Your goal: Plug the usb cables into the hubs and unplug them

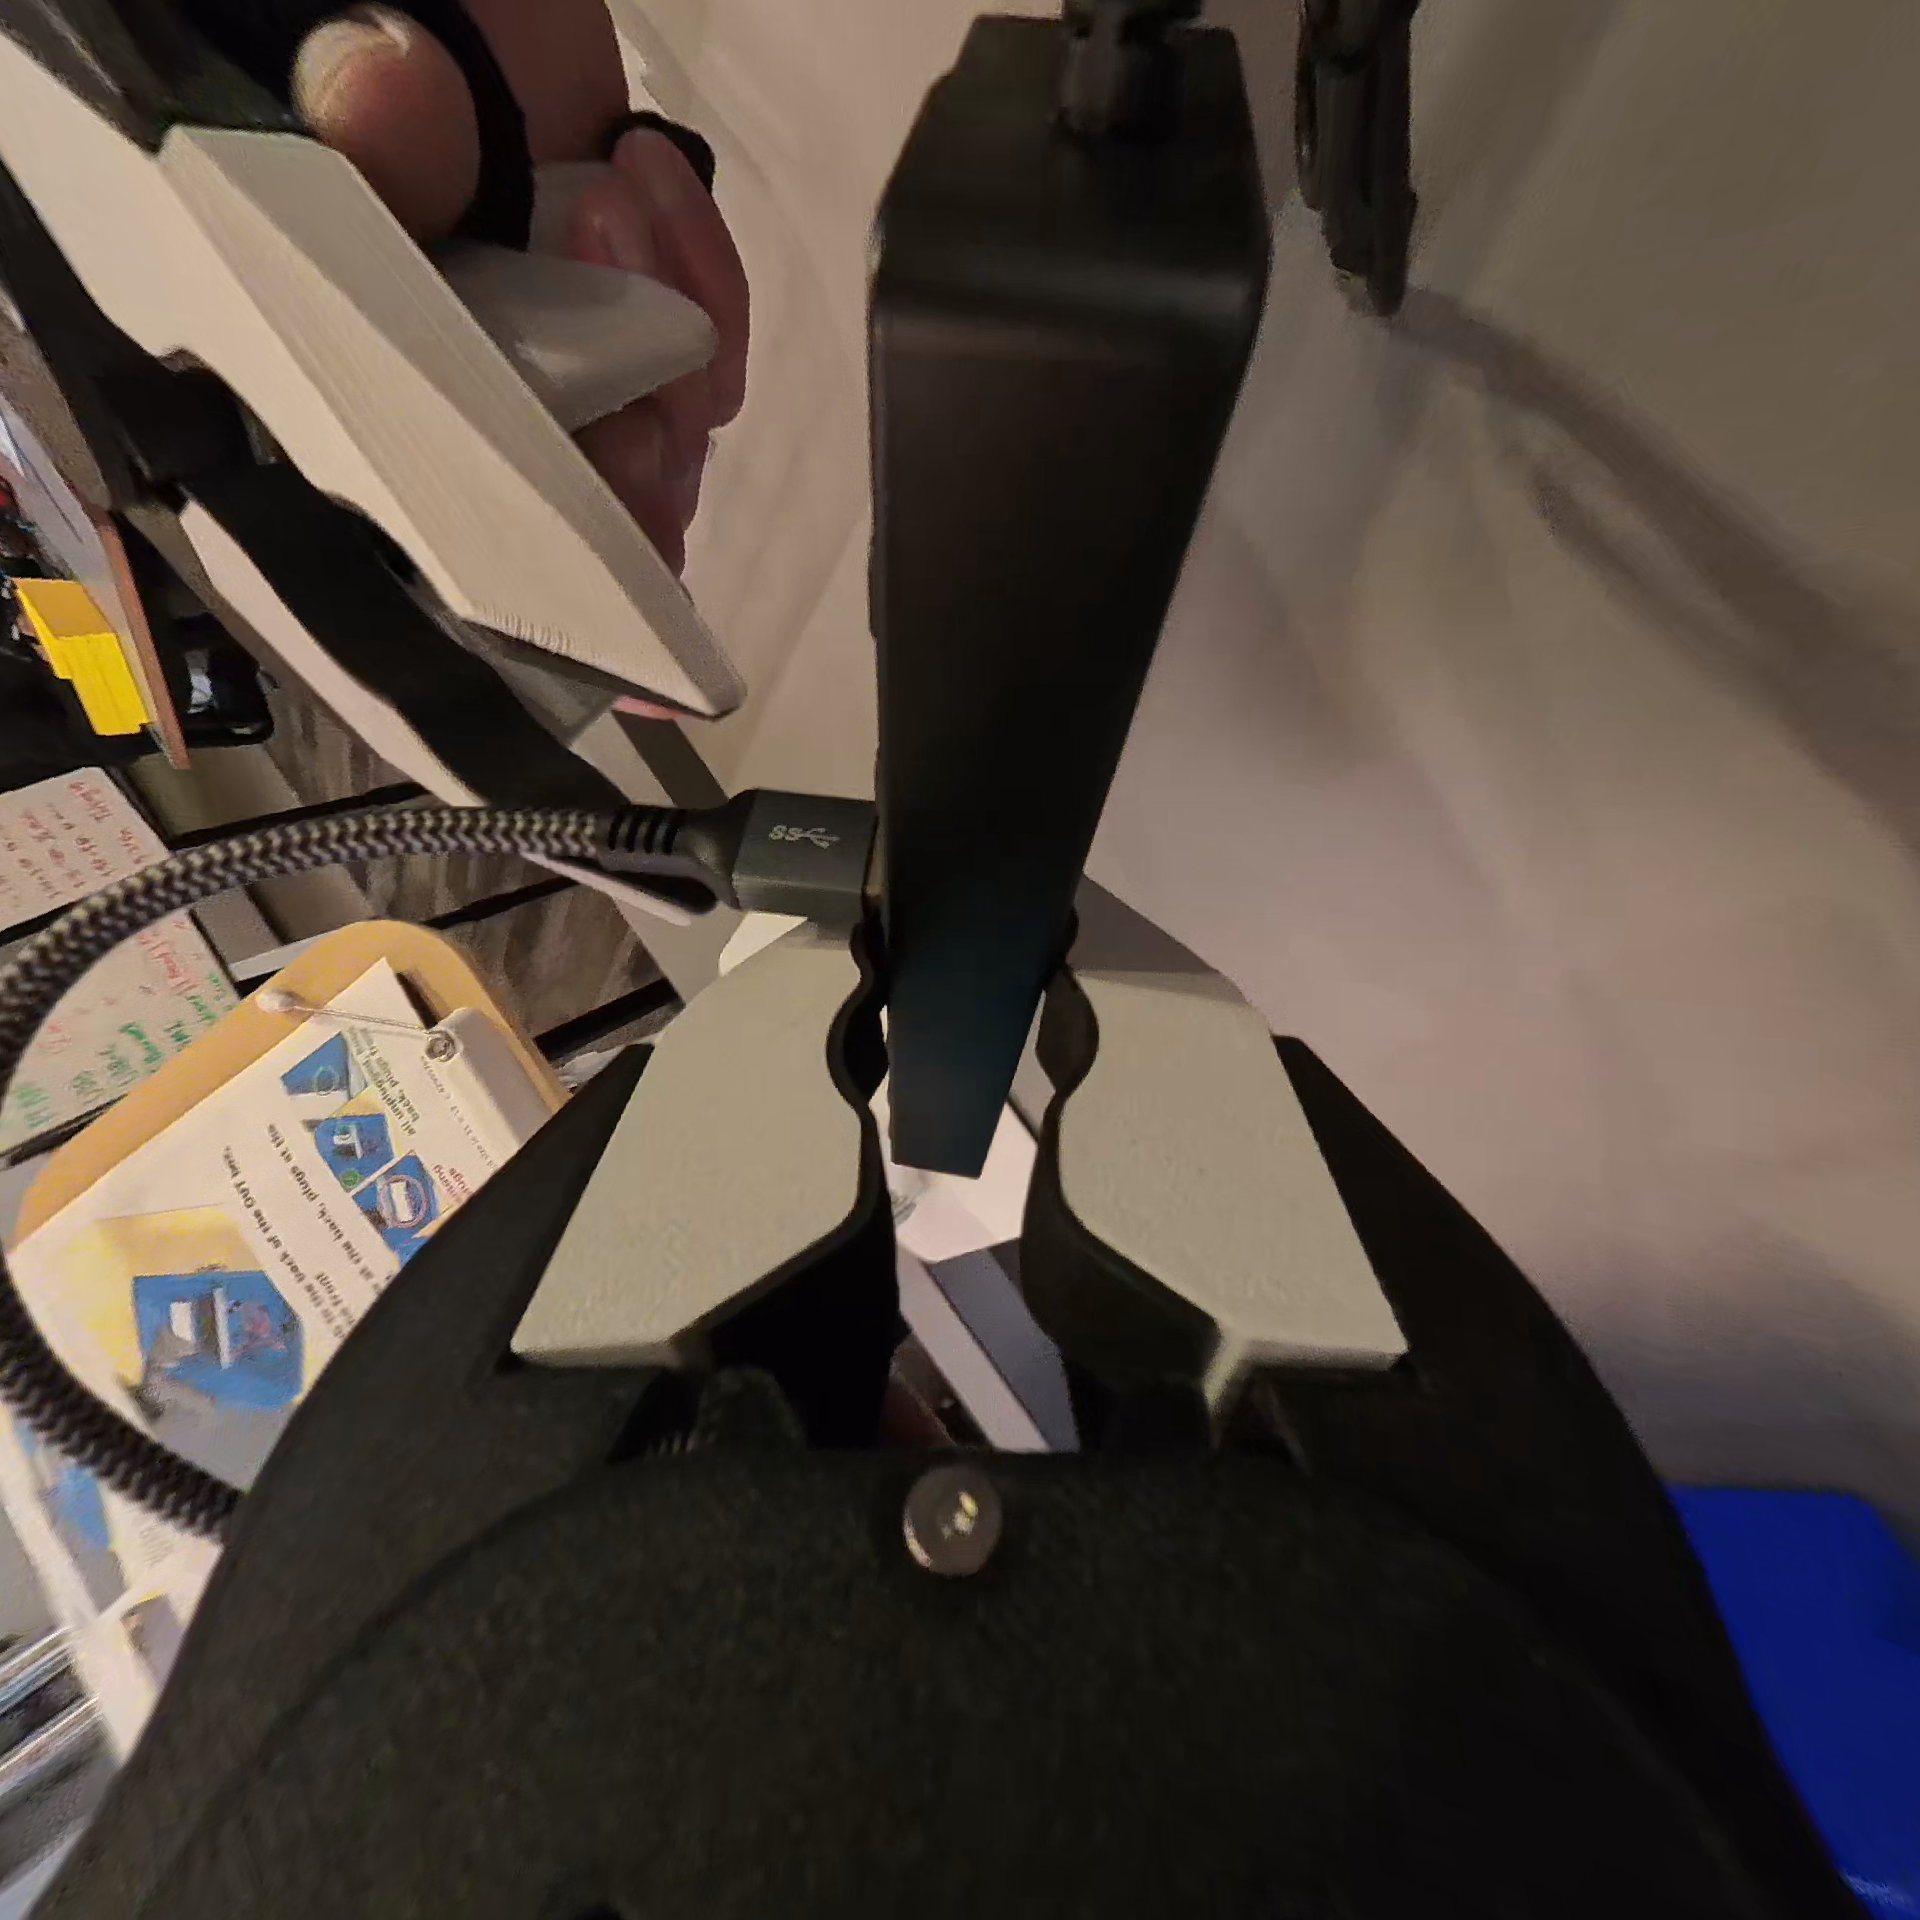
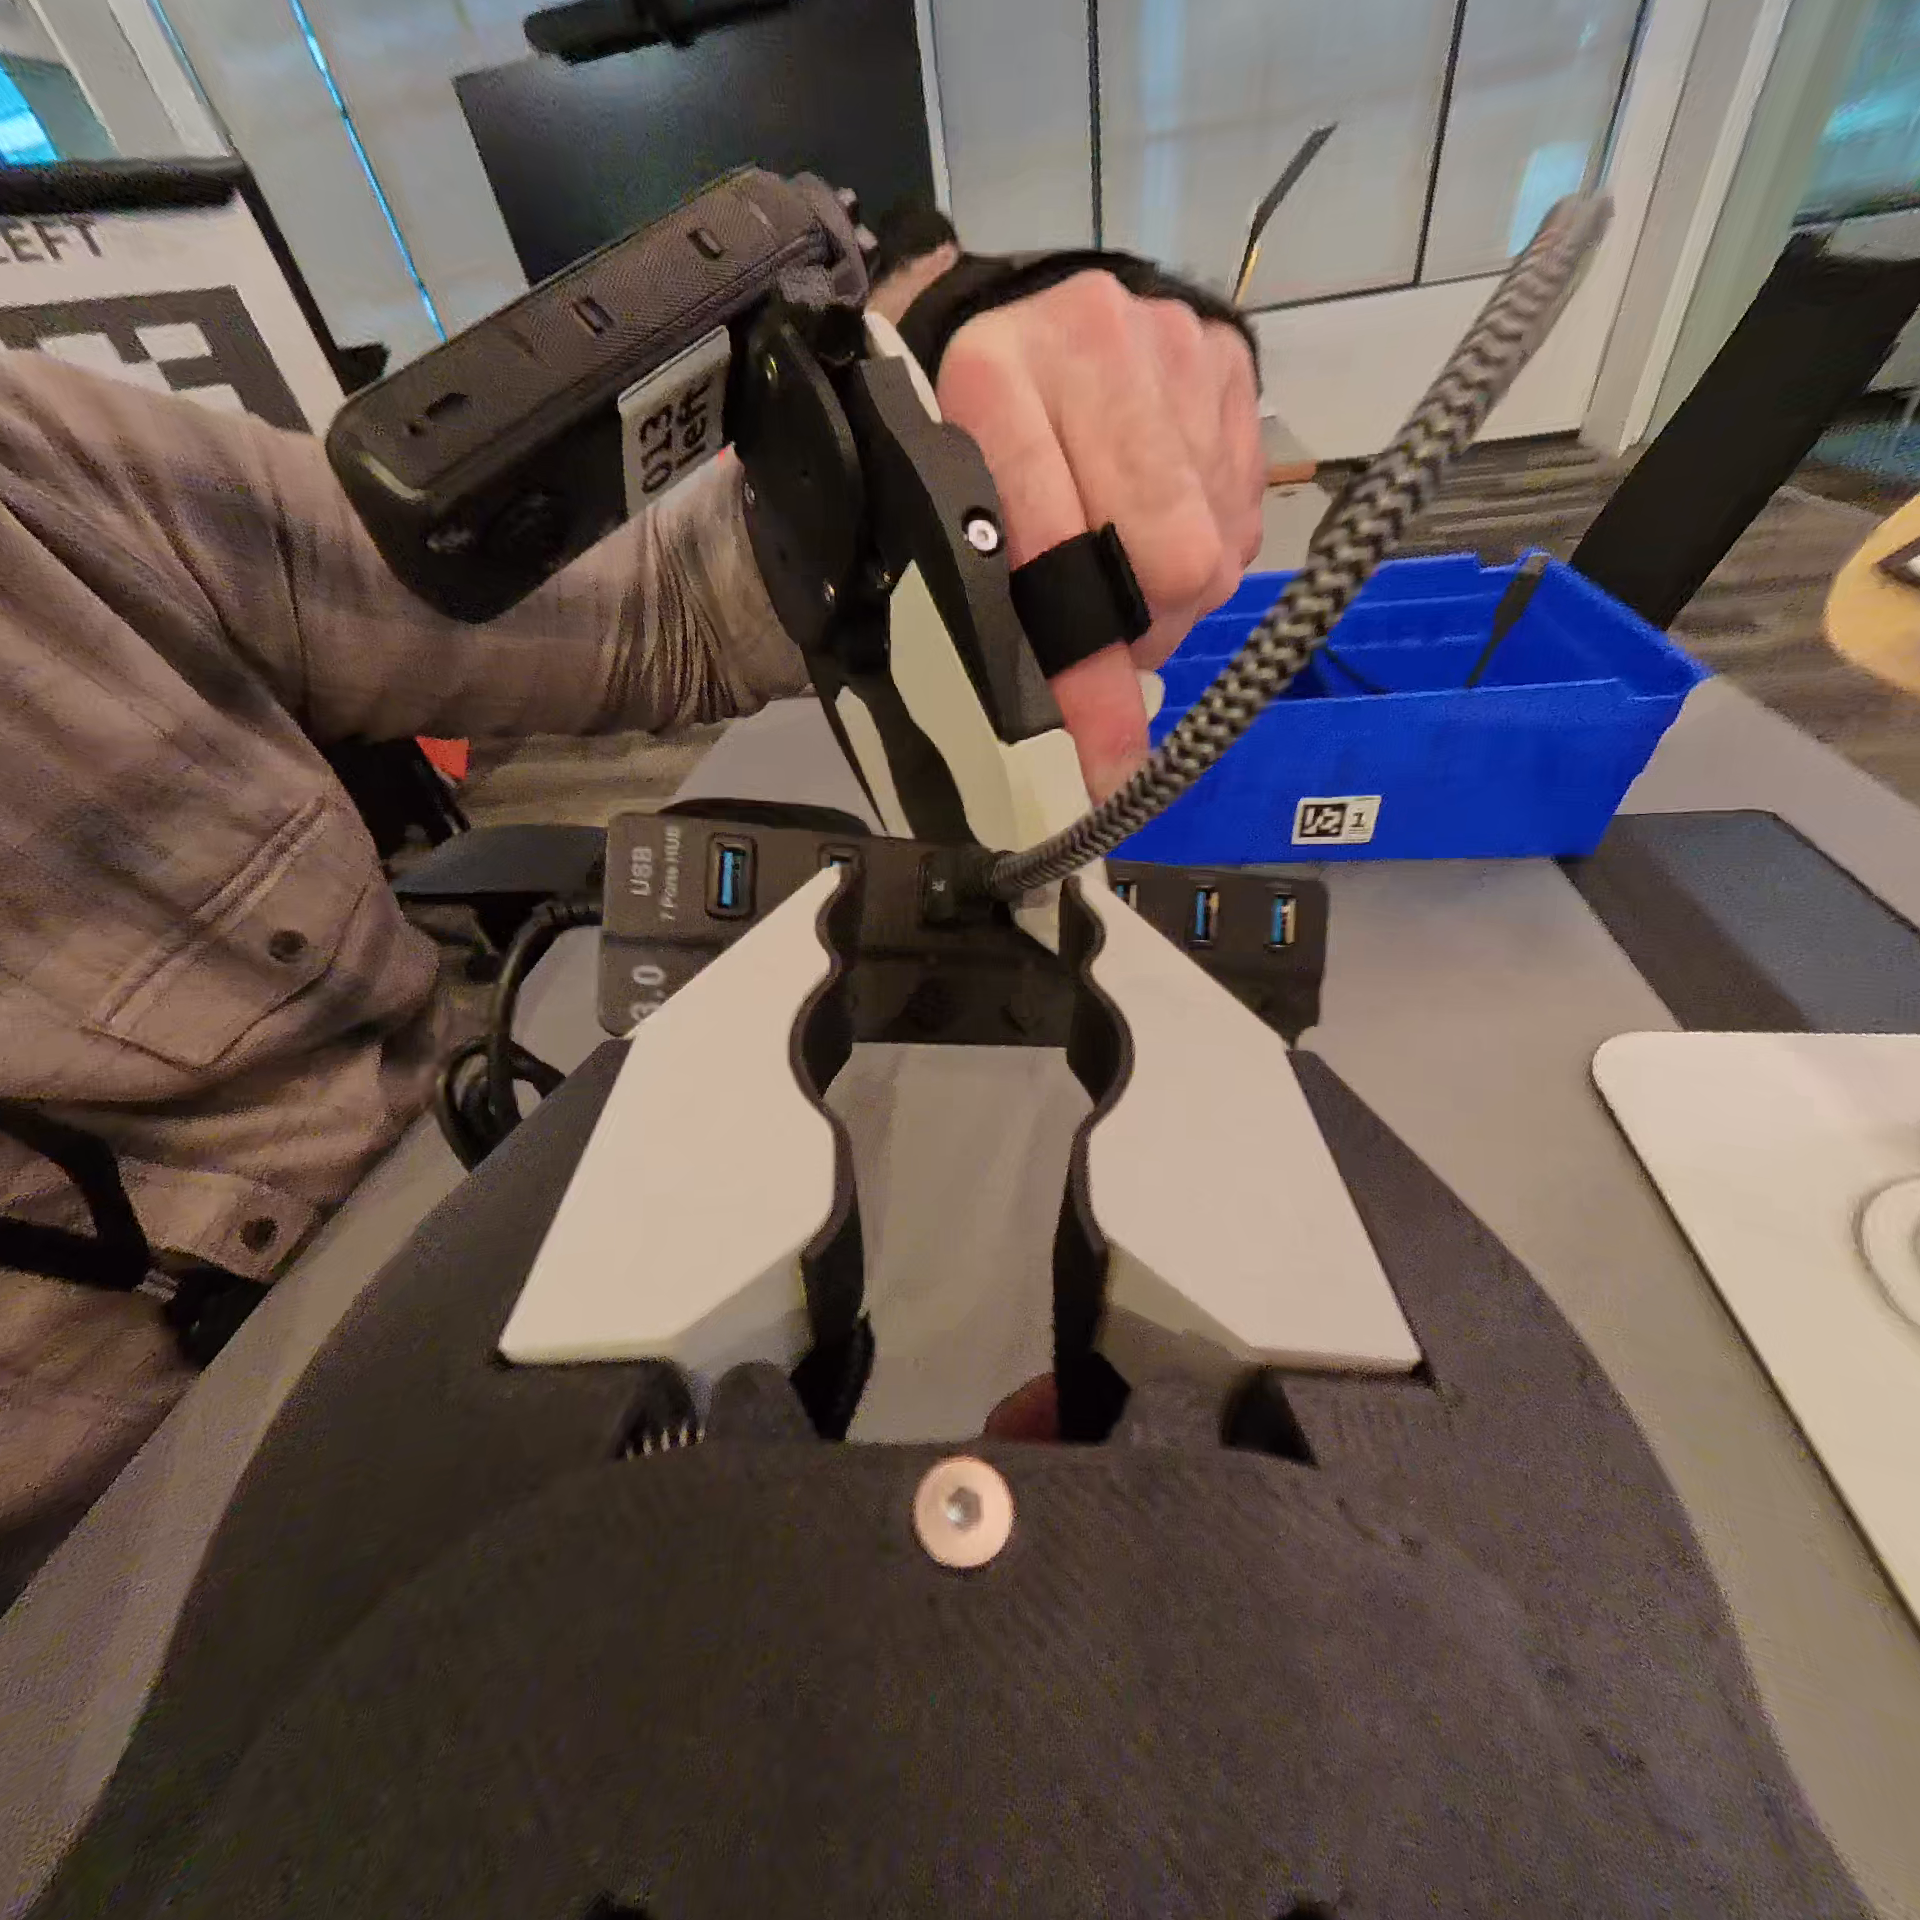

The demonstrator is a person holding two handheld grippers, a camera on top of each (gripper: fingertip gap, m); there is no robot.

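A long black USB hub (image 2: 675,935) with several blue ports lies on the grey table (image 2: 1455,987). My left gripper (image 1: 966,997) is shut on the hub (image 1: 1039,468) and comes down onto it from above in the right wrist view (image 2: 997,831). A braided grey-and-black cable (image 2: 1351,540) ends in a plug (image 2: 951,883) seated in a hub port. It also shows in the left wrist view, cable (image 1: 364,842) and plug (image 1: 800,847). My right gripper (image 2: 956,914) is open, its fingertips on either side of the plug. It shows at upper left in the left wrist view (image 1: 696,800).
A blue divided bin (image 2: 1455,748) stands behind the hub. A white pad (image 2: 1766,1195) lies at the right. The hub's own black cord (image 2: 499,1039) coils at the left beside a person's sleeve (image 2: 208,831). A printed sheet (image 1: 260,1195) lies on a round wooden surface. Some 5 cm of space lies between my two pairs of fingers.
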